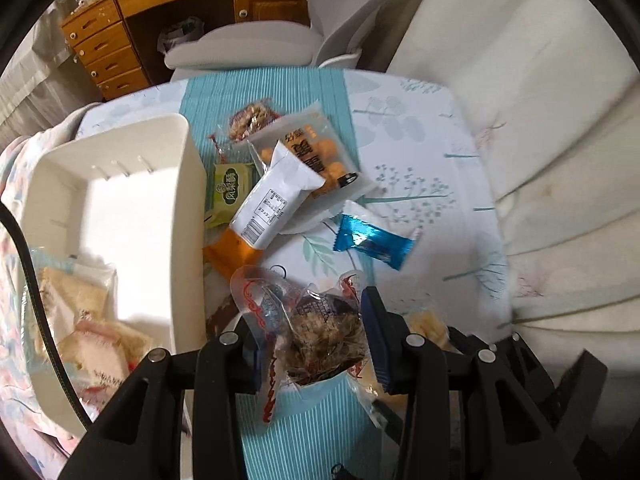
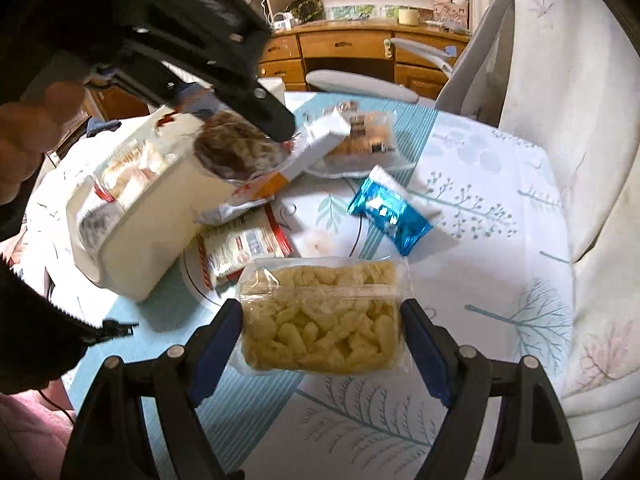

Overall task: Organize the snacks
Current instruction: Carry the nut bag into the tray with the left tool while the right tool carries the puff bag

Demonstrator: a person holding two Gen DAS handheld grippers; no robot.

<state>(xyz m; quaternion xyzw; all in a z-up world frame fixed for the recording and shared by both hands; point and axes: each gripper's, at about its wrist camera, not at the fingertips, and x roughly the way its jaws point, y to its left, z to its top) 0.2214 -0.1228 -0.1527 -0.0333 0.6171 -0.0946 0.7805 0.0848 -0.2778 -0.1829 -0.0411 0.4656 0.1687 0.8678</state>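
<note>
Puffed-corn pack point(image 2: 320, 320) gripped in right gripper point(image 2: 320, 340), brown snack packet point(image 1: 320, 336) pinched by left gripper point(image 1: 316, 344) beside bin point(image 1: 188, 200)

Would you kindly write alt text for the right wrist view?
The right claw grips a clear packet of pale yellow puffed sticks above a leaf-print tablecloth. Beyond lie a shiny blue wrapper and a cream plastic bin.

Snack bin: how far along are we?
Early. The white bin holds a few packets at one end. In hand: the left gripper grips a clear brown-snack packet; the right gripper brackets a yellow puff pack. Left on the table: blue wrapper, white sachet, green packet, others.
</note>
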